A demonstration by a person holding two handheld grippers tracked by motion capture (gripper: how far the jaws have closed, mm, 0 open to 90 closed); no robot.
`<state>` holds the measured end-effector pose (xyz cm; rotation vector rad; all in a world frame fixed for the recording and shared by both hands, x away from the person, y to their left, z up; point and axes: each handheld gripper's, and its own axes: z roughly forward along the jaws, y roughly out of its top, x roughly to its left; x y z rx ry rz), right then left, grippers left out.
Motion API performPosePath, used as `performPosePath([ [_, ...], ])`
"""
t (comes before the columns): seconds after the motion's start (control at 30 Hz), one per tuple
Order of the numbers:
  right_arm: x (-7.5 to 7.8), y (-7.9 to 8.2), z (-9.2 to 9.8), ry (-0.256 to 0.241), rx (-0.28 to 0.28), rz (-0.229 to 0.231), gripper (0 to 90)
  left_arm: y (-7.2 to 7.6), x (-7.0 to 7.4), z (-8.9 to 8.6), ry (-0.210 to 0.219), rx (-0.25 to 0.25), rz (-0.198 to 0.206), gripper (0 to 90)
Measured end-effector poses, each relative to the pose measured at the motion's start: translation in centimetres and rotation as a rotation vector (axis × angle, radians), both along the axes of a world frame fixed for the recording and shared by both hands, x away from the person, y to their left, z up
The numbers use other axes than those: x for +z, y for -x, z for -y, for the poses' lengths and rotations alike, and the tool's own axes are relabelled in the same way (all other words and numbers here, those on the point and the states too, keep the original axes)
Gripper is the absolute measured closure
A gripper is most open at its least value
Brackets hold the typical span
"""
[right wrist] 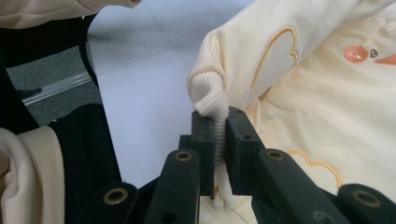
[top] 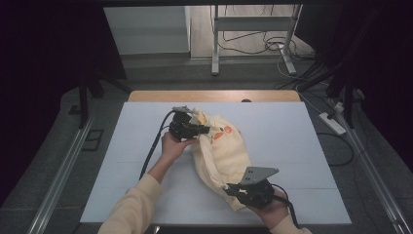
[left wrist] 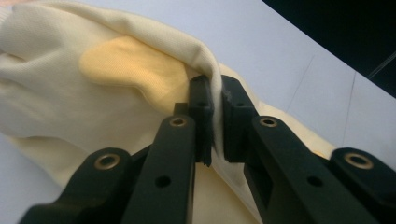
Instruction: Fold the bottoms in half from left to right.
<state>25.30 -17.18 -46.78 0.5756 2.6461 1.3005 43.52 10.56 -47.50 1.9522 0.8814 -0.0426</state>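
Note:
A small pale yellow garment (top: 221, 148) with orange embroidery lies bunched on the white table top (top: 292, 141). My left gripper (top: 198, 128) is at its far left corner, jaws shut on a fold of the fabric (left wrist: 212, 84); a darker yellow patch (left wrist: 126, 65) shows beside the jaws. My right gripper (top: 233, 189) is at the garment's near end, shut on a ribbed cuff (right wrist: 215, 107). The garment's front (right wrist: 327, 107) with a snap button and an orange motif (right wrist: 357, 53) lies to the right of that cuff.
A wooden strip (top: 214, 96) runs along the table's far edge. Beyond it stand a metal frame (top: 253, 29) and loose cables (top: 272, 46) on the floor. A power strip (top: 332, 123) lies on the floor at the right. White surface is bare on all sides of the garment.

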Motion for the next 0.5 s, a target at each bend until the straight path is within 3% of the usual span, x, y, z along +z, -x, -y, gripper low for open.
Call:
performPosePath([
  [0.5, 0.1, -0.1, 1.5, 0.001, -0.03, -0.002, 82.3, -0.6, -0.2, 1.6, 0.001, -0.002, -0.014, 83.6],
])
